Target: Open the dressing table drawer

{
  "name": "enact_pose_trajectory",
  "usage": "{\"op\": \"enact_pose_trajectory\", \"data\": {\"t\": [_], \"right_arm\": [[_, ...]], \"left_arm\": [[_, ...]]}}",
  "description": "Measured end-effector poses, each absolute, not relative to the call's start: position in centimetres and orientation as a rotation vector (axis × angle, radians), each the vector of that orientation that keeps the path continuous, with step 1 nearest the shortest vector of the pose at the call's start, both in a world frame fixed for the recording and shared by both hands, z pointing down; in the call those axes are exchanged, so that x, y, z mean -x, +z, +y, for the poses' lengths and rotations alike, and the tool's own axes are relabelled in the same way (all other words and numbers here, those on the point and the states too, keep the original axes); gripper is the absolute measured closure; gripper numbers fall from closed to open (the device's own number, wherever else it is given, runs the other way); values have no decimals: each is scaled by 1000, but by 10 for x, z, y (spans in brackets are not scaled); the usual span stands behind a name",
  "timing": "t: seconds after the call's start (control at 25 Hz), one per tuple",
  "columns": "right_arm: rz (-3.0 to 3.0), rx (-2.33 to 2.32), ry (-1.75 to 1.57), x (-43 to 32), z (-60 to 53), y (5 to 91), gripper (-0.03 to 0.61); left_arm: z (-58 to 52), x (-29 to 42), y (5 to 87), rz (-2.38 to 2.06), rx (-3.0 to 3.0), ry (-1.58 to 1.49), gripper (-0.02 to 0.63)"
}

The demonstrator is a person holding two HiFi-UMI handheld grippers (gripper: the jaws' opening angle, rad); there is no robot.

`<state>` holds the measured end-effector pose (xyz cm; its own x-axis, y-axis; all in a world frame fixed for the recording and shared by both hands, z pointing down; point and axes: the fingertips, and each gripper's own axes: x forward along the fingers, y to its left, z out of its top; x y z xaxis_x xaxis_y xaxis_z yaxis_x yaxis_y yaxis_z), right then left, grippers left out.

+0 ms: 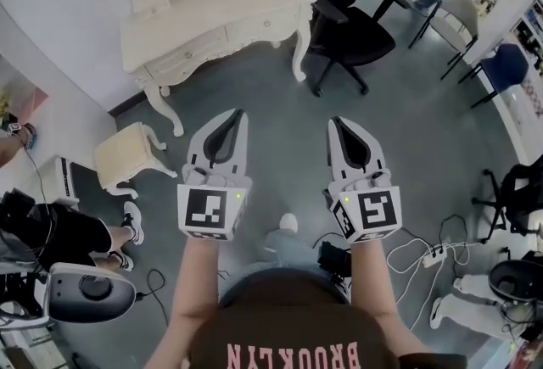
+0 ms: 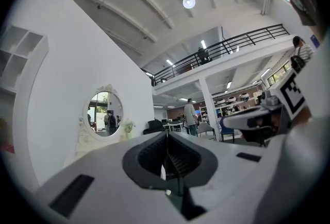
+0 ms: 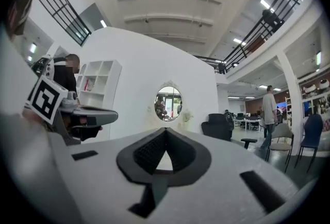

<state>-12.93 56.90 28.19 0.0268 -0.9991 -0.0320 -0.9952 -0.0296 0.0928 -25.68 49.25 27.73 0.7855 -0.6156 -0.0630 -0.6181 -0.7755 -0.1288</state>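
Jaws pressed together and empty, the left gripper [image 1: 235,117] and right gripper [image 1: 338,123] face open grey floor [image 1: 254,87] before the dressing table [image 1: 204,32]; the shirt [image 1: 288,333] reads "BROOKLYN".

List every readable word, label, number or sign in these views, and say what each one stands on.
"BROOKLYN": on the person's dark shirt, upside down at the bottom of the head view.
Square markers: black-and-white patterns only, no letters or digits.
Nothing else is legible in any view; the background detail is too small or blurred.
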Motion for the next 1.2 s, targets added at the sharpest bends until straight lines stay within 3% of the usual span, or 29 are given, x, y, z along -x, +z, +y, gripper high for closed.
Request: {"op": "enact_pose_trajectory", "data": {"t": [0.44, 1.2], "right_arm": [[-2260, -2097, -112, 61, 506, 285, 580], [-2338, -2023, -105, 13, 362, 293, 580]], "left_arm": [[439, 179, 275, 1071, 2830, 61, 607], [292, 130, 276, 1136, 2821, 87, 607]]}}
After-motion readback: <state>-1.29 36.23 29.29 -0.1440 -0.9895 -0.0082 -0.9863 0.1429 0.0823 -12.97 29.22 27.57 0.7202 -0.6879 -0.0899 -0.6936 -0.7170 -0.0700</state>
